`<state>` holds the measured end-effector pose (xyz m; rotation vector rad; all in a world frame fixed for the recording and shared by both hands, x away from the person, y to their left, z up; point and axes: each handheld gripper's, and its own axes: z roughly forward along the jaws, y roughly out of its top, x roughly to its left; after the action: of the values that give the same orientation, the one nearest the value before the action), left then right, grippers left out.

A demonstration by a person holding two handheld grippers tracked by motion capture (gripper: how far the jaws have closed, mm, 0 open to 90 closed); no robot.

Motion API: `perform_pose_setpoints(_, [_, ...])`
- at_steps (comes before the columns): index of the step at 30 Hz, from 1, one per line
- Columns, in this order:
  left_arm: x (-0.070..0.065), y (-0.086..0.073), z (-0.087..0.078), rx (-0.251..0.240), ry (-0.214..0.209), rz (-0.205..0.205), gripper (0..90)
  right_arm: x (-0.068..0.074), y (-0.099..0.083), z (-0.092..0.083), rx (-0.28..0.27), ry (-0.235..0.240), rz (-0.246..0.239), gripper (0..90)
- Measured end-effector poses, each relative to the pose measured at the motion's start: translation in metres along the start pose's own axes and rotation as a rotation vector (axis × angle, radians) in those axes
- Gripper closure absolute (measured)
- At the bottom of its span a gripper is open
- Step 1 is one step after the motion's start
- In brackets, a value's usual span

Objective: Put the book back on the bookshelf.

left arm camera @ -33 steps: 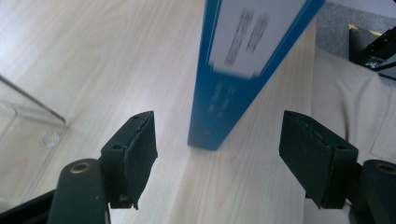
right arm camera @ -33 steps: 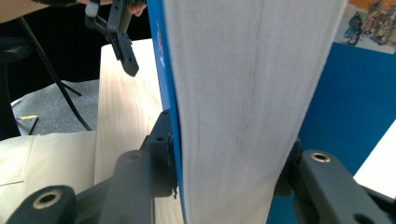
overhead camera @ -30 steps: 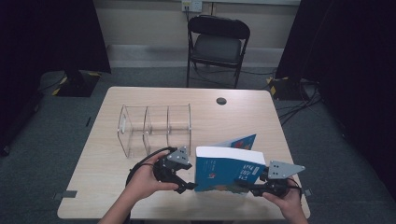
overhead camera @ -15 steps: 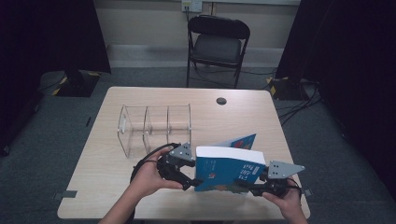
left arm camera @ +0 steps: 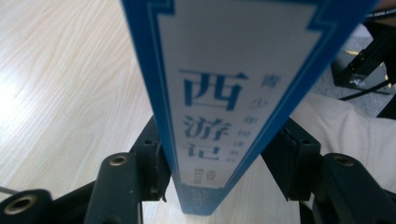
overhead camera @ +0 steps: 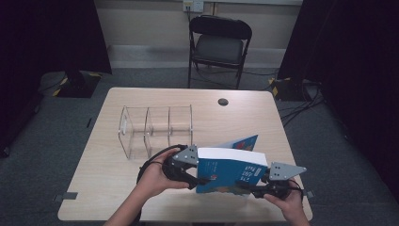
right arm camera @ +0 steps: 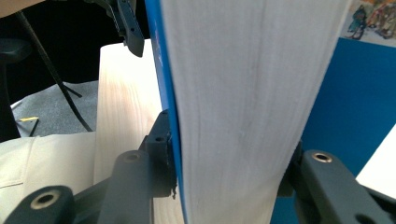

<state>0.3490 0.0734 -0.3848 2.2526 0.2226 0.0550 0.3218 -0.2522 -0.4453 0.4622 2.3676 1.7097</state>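
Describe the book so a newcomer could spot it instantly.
On the wooden table, near its front edge in front of the clear acrylic organizer, a thick book stands between the two grippers. Its blue cover, white page block and white spine panel with blue Chinese characters set it apart.

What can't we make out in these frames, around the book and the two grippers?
- Book cover art: too small in the high view; cut off by the edge in the right gripper view.
- Small print at the foot of the spine: blurred in the left gripper view.
- Right gripper far pad: hidden behind the page block.
- Left gripper pad contact: its jaws have just been closing with the spine between them, but the spine hides the pad faces.
- Clear divider rack contents: glare.
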Motion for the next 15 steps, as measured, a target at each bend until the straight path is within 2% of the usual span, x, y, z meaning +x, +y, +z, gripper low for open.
perform_pose_setpoints(3, [0.0000, -0.0005, 0.0005, -0.019, 0.000, -0.005, 46.5, -0.0002, -0.0001, 0.0001, 0.000, 0.003, 0.000, 54.4])
perform_pose_setpoints(7, [0.0001, 0.0015, -0.0016, 0.008, 0.011, -0.008, 49.5, -0.0005, -0.0003, 0.0002, -0.002, 0.007, 0.003, 54.3])
perform_pose_setpoints(12, [0.0012, 0.0009, -0.0015, -0.001, 0.017, -0.006, 55.4, -0.0004, -0.0003, 0.0004, 0.001, 0.004, -0.002, 54.3])
perform_pose_setpoints(15, [0.0011, 0.0003, -0.0013, -0.012, 0.015, -0.008, 55.3, -0.0005, -0.0007, 0.0009, 0.001, 0.005, -0.001, 54.1])
